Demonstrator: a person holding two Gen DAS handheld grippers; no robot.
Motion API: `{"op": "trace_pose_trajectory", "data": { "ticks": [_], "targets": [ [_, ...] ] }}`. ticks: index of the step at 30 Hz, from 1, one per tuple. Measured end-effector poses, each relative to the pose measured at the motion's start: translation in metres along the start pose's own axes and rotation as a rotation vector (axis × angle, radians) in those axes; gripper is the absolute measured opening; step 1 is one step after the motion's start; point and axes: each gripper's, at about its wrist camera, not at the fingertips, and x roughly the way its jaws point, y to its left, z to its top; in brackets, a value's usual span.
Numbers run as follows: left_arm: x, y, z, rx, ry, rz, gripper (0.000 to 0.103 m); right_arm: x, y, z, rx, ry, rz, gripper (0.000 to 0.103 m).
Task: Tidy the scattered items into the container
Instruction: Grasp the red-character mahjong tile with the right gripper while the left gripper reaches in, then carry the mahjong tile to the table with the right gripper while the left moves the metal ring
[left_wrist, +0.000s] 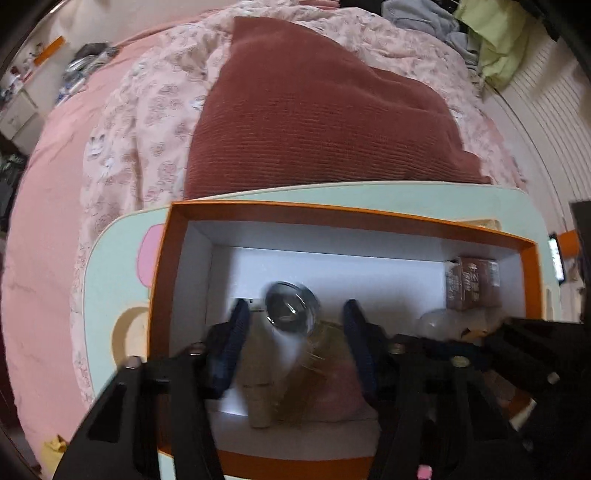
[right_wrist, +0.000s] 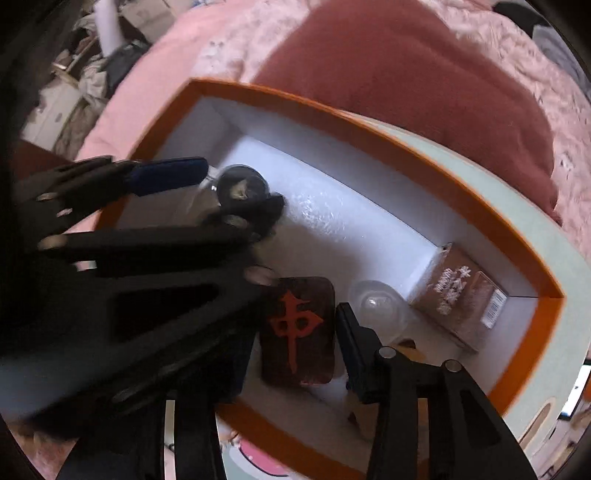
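An orange box with a white inside (left_wrist: 369, 216) (right_wrist: 424, 162) stands on a pale green tray. My left gripper (left_wrist: 293, 317) is open inside the box, its blue pads either side of a clear glass bottle (left_wrist: 291, 308) with a beige label and pink contents. In the right wrist view the left gripper (right_wrist: 207, 192) shows beside the bottle's dark round end (right_wrist: 242, 186). My right gripper (right_wrist: 295, 332) is open over a dark red mahjong-style tile (right_wrist: 299, 332) with a red character, lying in the box.
In the box also lie a brown packet (left_wrist: 472, 282) (right_wrist: 458, 295) and a clear dome lid (right_wrist: 376, 306) (left_wrist: 439, 323). The green tray (left_wrist: 118, 266) rests on a bed with a pink floral duvet (left_wrist: 155, 110) and a dark red pillow (left_wrist: 314, 114).
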Motion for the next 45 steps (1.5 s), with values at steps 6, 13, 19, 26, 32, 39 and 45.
{"op": "trace_pose_trajectory", "data": {
  "ticks": [6,13,19,26,32,39,45],
  "targets": [
    [0.011,0.013,0.0,-0.086,0.009,-0.101,0.031,-0.007,-0.001,-0.008,0.015,-0.049,-0.032,0.04],
    [0.005,0.009,0.003,-0.078,0.015,-0.102,0.033,-0.039,-0.014,-0.021,0.037,-0.146,-0.049,0.038],
    [-0.004,-0.003,0.006,-0.021,-0.021,-0.041,0.042,-0.057,-0.025,-0.03,0.062,-0.186,-0.02,0.038],
    [0.016,-0.012,0.019,-0.016,-0.036,0.007,0.043,-0.062,-0.037,-0.032,0.1,-0.203,0.027,0.038],
    [0.02,-0.017,0.012,0.023,-0.094,0.093,0.03,-0.06,-0.034,-0.03,0.096,-0.201,0.029,0.038],
    [-0.006,-0.011,0.005,0.014,-0.173,0.054,0.03,-0.053,-0.034,-0.028,0.103,-0.201,0.02,0.038],
    [-0.047,-0.017,-0.004,0.043,-0.226,0.021,0.03,-0.063,-0.027,-0.033,0.087,-0.22,-0.006,0.038]
  ]
}}
